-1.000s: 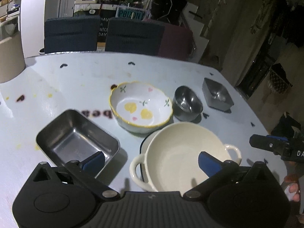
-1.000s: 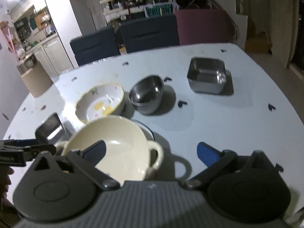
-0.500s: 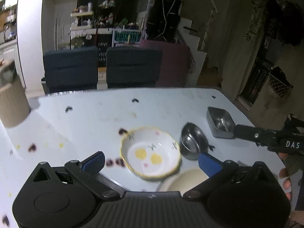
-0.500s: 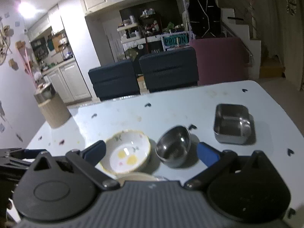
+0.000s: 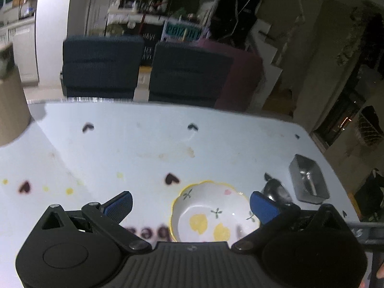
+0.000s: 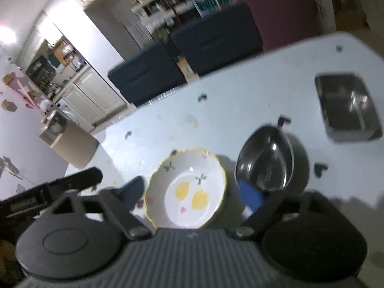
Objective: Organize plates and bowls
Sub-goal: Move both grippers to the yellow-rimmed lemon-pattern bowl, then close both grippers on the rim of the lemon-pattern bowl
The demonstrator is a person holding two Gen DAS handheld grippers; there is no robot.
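A white bowl with a yellow rim and lemon print [image 5: 211, 211] [image 6: 189, 189] sits on the pale table, just ahead of both grippers. A round steel bowl [image 6: 266, 158] [image 5: 276, 192] stands to its right. A square steel tray [image 6: 348, 105] [image 5: 308, 178] lies further right. My left gripper [image 5: 190, 204] is open and empty above the table, its right finger over the lemon bowl's edge. My right gripper [image 6: 194, 192] is open and empty, with the lemon bowl between its fingers in view. The left gripper's body [image 6: 48, 192] shows at the left of the right wrist view.
Two dark blue chairs [image 5: 100, 67] [image 5: 189, 72] and a maroon chair [image 5: 242, 72] stand along the table's far edge. A tan cylinder [image 6: 69, 144] [image 5: 9, 110] stands at the table's far left. Dark heart marks dot the tabletop [image 5: 134, 148].
Both grippers have tilted up and moved away from the near dishes. The cream two-handled pot and the near steel tray have dropped out of view. The lemon bowl now sits low in both views.
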